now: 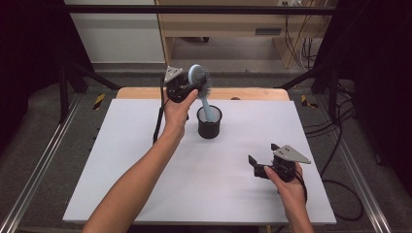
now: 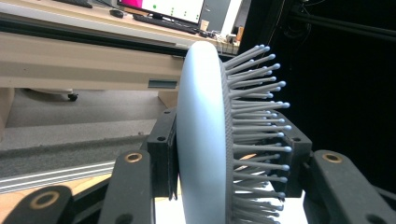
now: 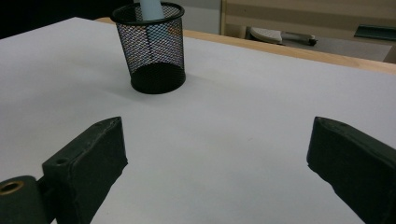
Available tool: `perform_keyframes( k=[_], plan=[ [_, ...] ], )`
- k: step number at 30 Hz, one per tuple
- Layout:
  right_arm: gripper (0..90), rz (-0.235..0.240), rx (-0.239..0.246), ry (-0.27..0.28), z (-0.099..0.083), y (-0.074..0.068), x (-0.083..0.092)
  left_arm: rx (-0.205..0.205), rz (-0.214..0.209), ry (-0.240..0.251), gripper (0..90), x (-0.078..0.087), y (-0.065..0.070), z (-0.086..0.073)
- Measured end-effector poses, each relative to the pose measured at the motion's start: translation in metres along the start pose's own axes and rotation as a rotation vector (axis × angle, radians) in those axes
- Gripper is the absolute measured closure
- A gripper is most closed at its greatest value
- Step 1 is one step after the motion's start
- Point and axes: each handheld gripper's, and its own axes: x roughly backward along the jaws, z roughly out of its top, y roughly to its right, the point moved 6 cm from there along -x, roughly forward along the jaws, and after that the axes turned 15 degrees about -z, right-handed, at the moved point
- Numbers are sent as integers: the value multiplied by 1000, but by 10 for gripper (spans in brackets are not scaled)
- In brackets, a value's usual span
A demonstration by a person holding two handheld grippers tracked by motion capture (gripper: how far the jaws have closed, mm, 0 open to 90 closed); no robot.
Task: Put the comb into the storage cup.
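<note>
Left gripper view: fingers (image 2: 161, 149) clamping hairbrush (image 2: 201, 135).

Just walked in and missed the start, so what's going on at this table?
A person is working with a gripper in each hand. The left gripper is shut on the head of a pale blue hairbrush, whose handle stands in a black mesh cup on the white table. The right gripper is open, low over the table near the person's side, holding nothing.
</note>
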Motion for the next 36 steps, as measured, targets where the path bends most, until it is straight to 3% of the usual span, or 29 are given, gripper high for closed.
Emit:
perform_keyframes(
  k=[6, 19, 36],
  plan=[
    [48, 2, 7, -1, 0, -1, 0, -27, -7, -16, 515, -3, 1, -4],
    [48, 9, 11, -6, -1, -3, -1, -16, -2, -14, 514, -5, 1, -6],
    [48, 8, 12, -8, -1, -3, -1, 7, -10, -23, 513, -6, 3, -20]
  ],
)
